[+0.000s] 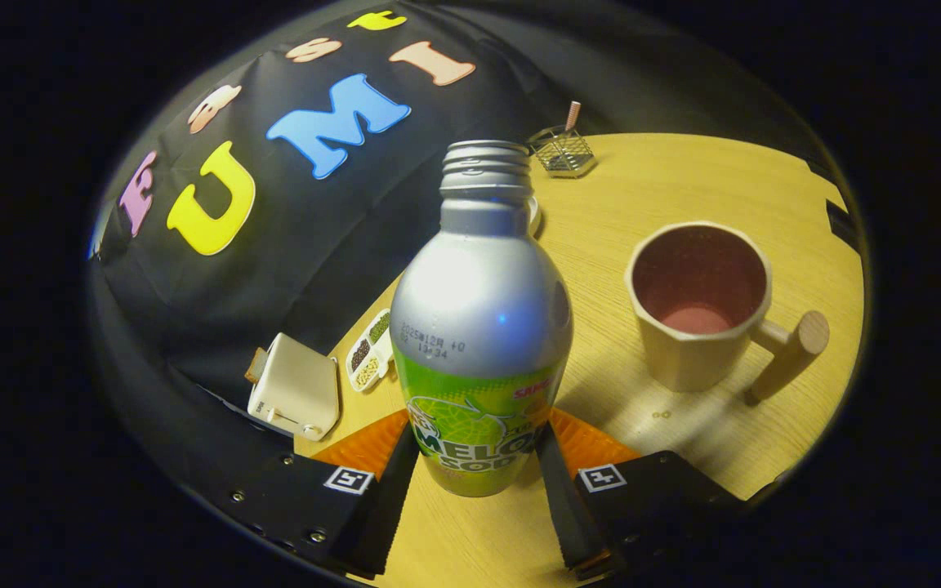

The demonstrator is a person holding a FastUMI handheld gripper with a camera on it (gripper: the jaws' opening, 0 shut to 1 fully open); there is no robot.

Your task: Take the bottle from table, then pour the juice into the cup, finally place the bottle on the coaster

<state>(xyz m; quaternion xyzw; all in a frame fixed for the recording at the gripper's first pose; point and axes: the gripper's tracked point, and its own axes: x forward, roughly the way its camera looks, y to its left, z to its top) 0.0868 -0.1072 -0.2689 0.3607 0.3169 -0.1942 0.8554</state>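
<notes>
A silver bottle point(480, 327) with a green label and a threaded neck stands between my fingers. My gripper point(477, 445) is shut on its lower labelled part, one finger pressing each side. Its base sits just over the wooden table point(683, 188); I cannot tell whether it touches. To the right of the bottle and beyond my fingers stands a cream cup point(699, 306) with a pinkish inside and a wooden peg handle pointing right. A pale rounded edge point(534, 216), perhaps the coaster, peeks out behind the bottle's neck.
A small white toaster-like box point(295, 396) and a little white tray of seeds point(370, 351) sit left of the bottle near the table's edge. A wire basket point(562, 153) with a pink stick stands at the far side, by the black cloth wall.
</notes>
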